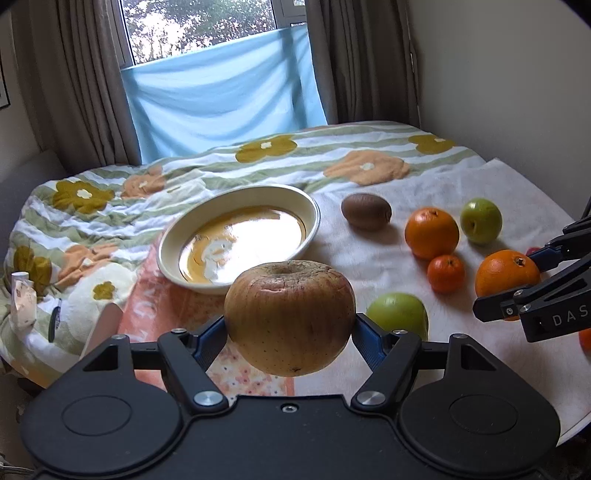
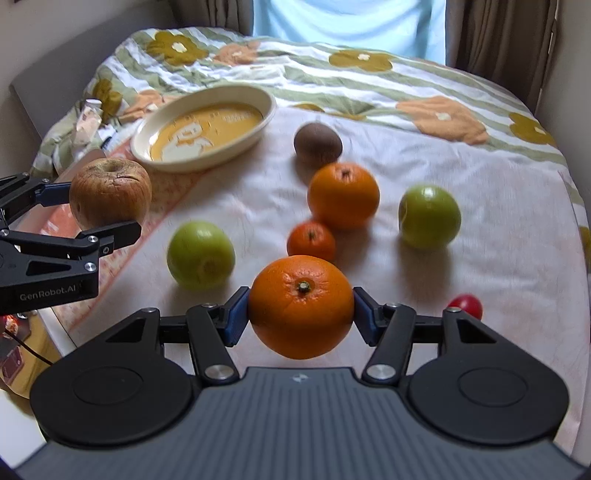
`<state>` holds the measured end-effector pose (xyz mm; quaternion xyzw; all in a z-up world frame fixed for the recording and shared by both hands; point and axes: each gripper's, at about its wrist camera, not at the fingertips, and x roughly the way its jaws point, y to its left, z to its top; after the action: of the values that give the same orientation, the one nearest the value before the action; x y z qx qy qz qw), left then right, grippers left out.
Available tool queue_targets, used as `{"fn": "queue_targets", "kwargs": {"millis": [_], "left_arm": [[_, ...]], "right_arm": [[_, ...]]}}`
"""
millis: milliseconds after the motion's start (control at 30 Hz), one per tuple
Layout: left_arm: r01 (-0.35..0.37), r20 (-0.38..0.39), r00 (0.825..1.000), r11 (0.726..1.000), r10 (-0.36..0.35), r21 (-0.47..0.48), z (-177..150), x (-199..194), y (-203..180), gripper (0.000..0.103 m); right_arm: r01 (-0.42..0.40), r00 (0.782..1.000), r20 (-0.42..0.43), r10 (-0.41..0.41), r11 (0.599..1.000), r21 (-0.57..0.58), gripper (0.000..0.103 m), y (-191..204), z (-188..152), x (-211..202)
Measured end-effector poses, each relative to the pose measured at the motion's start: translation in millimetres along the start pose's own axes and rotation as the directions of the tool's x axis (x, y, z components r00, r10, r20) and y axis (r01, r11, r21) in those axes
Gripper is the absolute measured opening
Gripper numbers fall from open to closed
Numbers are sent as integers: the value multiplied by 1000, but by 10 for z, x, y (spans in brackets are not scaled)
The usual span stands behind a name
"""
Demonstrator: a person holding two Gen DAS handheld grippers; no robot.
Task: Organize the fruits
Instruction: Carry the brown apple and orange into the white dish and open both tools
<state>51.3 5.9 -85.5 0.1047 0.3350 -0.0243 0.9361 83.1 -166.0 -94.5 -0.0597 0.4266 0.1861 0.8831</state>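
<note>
While L fingers (image 1: 290,332) grip brown apple (image 1: 290,317), R fingers (image 2: 301,314) grip orange (image 2: 301,306): 2 green apples (image 2: 201,254), 1 dish (image 1: 236,236).

Daylight from window (image 1: 199,26), glare on plate (image 1: 236,240), fisheye-warped edges

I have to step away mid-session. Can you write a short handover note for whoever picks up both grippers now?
Left gripper: fingers shut on the wrinkled brown apple, held off the cloth.
Right gripper: shut on a large orange, also lifted.
Dish: nothing in it yet.
Still on the cloth: kiwi, second orange, mandarin, two green apples, a small red fruit.
Left: place both held fruits, then sort the rest.
</note>
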Motion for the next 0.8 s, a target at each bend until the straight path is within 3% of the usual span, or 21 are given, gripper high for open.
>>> {"fn": "queue_targets", "kwargs": {"millis": [367, 800], "left_arm": [[-63, 82, 994, 996, 69, -69, 507, -95, 299, 77], [-32, 55, 998, 999, 33, -22, 868, 698, 939, 77]], "right_arm": [[-48, 994, 96, 49, 999, -18, 73, 0, 698, -170], [-48, 994, 101, 44, 998, 33, 73, 275, 1536, 429]]}}
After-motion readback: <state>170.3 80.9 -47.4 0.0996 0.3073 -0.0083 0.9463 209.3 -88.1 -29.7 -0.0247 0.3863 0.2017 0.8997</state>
